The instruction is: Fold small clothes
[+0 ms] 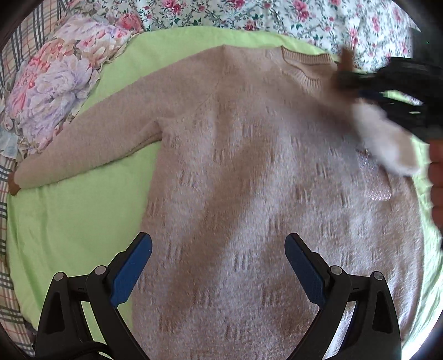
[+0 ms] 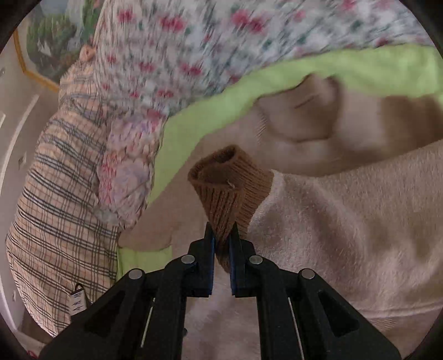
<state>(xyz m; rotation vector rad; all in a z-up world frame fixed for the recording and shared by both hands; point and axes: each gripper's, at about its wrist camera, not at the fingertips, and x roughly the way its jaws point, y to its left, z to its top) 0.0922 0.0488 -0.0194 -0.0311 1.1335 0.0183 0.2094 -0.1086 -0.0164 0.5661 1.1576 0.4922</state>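
The right gripper [image 2: 221, 238] is clenched on the dark brown ribbed cuff [image 2: 227, 182] of the fuzzy beige knitted sweater [image 1: 249, 180], the knit pinched between its two blue-padded fingers [image 2: 211, 243] and the cuff mouth standing up just beyond the fingertips. The sleeve trails off to the right of those fingers and lies over the sweater's body. The left gripper [image 1: 218, 249] hangs released above the lower body of the sweater, its fingers spread wide with nothing between them and the hem region under and between the pads

The step in hand looks like folding this sleeve across the body. To do it well, carry the cuff low and flat over the chest so the sleeve lays in one straight band, keep the pinch near the cuff edge so the ribbing does not twist, and let go only once the sleeve rests without a bunch at the shoulder. The free left fingers could press the body down near the hem so the fluffy knit does not drag along

The sweater lies spread on a light green sheet [image 1: 69, 221], its other sleeve [image 1: 83, 149] stretched out far left of the left fingers. Around the sheet sit a white bedcover with red flowers [image 1: 277, 13], a pillow printed with large pink and lilac blooms [image 1: 55, 91] and a plaid cloth [image 2: 55, 199]; beyond it a gold-framed picture [image 2: 49, 41] hangs on a pale wall
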